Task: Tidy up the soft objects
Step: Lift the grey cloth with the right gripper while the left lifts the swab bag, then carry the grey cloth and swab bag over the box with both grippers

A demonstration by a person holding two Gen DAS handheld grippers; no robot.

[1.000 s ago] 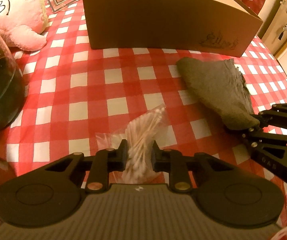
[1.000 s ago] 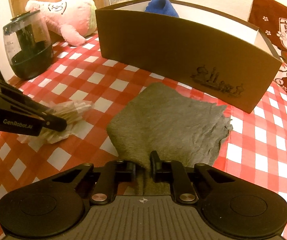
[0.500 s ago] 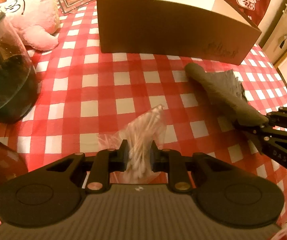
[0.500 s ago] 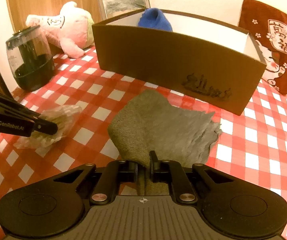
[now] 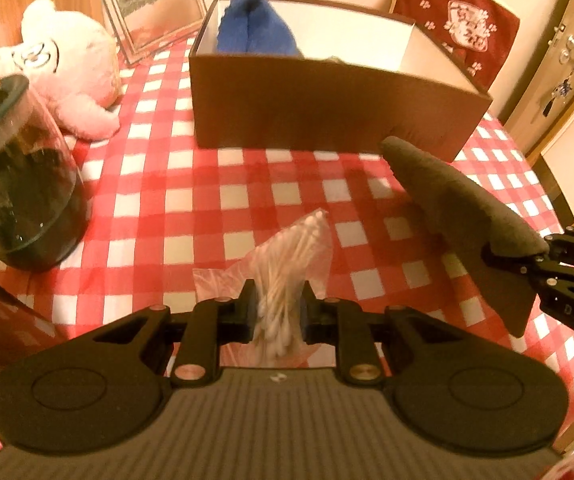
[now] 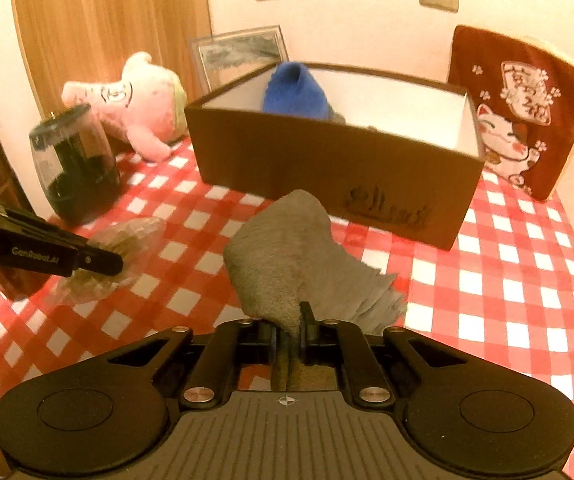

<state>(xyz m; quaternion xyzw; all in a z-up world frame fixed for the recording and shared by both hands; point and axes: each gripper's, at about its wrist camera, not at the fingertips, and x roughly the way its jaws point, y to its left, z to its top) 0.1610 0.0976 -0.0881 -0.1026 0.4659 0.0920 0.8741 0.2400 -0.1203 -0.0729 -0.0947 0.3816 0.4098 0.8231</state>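
Now that both loads have come up off the checked table (image 5: 159,184), ready for carry to the brown box (image 5: 327,120) at 12 o'clock. Left gripper (image 5: 275,314): narrowed onto the clear bag of cotton swabs (image 5: 291,256), pinched mid-bundle (bag hanging free). Right gripper (image 6: 290,334): nearly pressed together, pinching a fold of the grey cloth (image 6: 287,252), its tail trailing toward 2 o'clock. Blue cloth (image 6: 293,90) already in the box; pink plush (image 6: 139,104) lying at 10 o'clock.
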